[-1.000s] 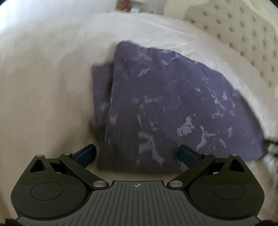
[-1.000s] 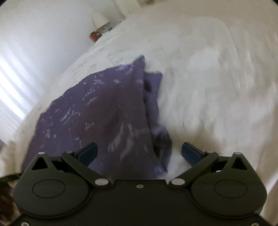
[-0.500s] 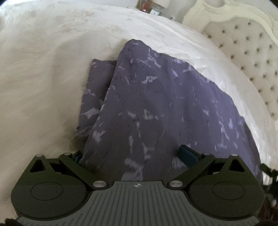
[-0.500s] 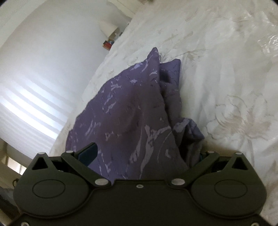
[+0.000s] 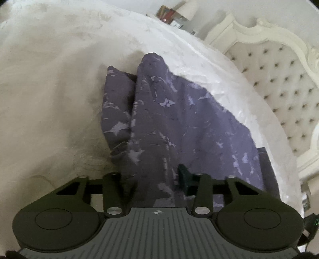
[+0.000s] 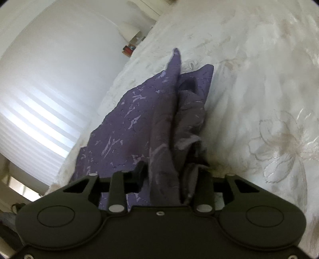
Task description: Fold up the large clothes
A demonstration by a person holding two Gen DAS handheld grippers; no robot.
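Both hand-held grippers were spread wide a second ago with the fabric lying loose ahead of them; now each one has pinched in on a bunch of it. One purple garment (image 5: 185, 119), dark with pale marbled streaks, lies on the white bedspread (image 5: 49, 99), and its near edge is gathered up into the two tools. The left hand-held gripper (image 5: 153, 179) is clamped on a ridge of the cloth, with one dark fingertip (image 5: 182, 171) poking out on the right side and the other buried under fabric. The right hand-held gripper (image 6: 167, 175) is squeezed on a thick rumpled fold too, cloth spilling over both sides so you can barely see the pads.

Around it: one tufted cream headboard (image 5: 279, 79) with a carved frame off to the side, and a small lamp with a pale shade (image 5: 187, 10) plus some reddish clutter past the far edge of the bed. From the right wrist view there's a window with striped blinds (image 6: 35, 119) glowing bright, and embroidered flowers (image 6: 283, 143) stitched into the bedspread. Nothing sits on top of the garment.
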